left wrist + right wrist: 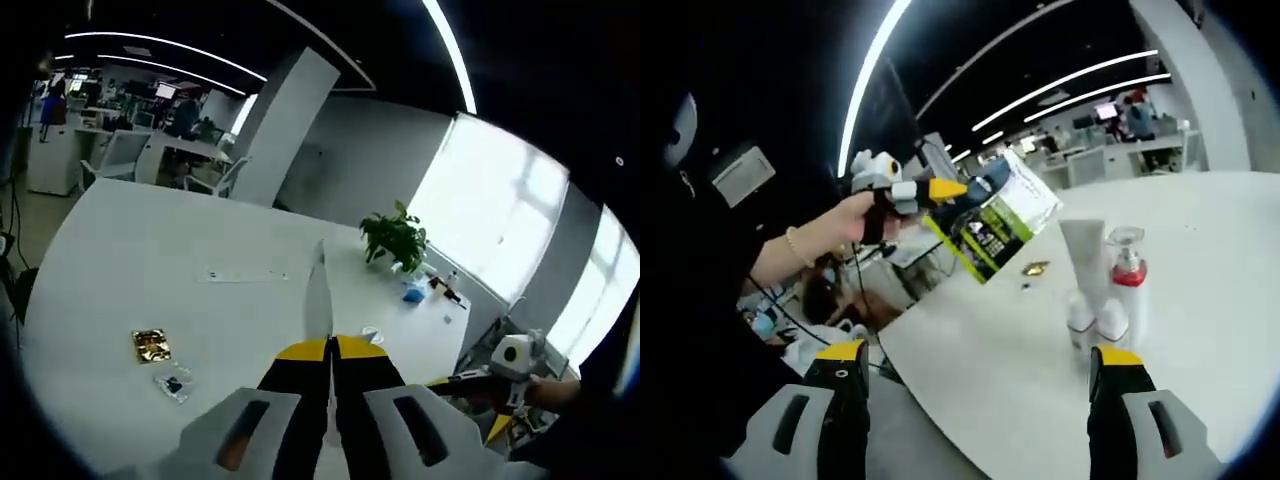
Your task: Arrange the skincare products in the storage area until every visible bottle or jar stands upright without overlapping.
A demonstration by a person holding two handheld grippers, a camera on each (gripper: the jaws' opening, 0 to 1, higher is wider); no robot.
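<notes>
Here we see the left gripper (pixel 958 192) clamped on a flat green-and-white sachet (pixel 1002 222), held in the air at ten o'clock from the upright products: a white tube (pixel 1083 262) and a red-collared pump bottle (pixel 1127 280) on the white table (pixel 1200 230). The right gripper (pixel 976 385) gapes wide, carrying nothing.

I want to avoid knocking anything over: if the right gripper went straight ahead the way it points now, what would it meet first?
Probably the skincare cluster upright on the white table: a grey tube, a red-collared pump bottle and small white bottles. It stands just inside the right gripper's open right jaw line; depth is unclear.
</notes>
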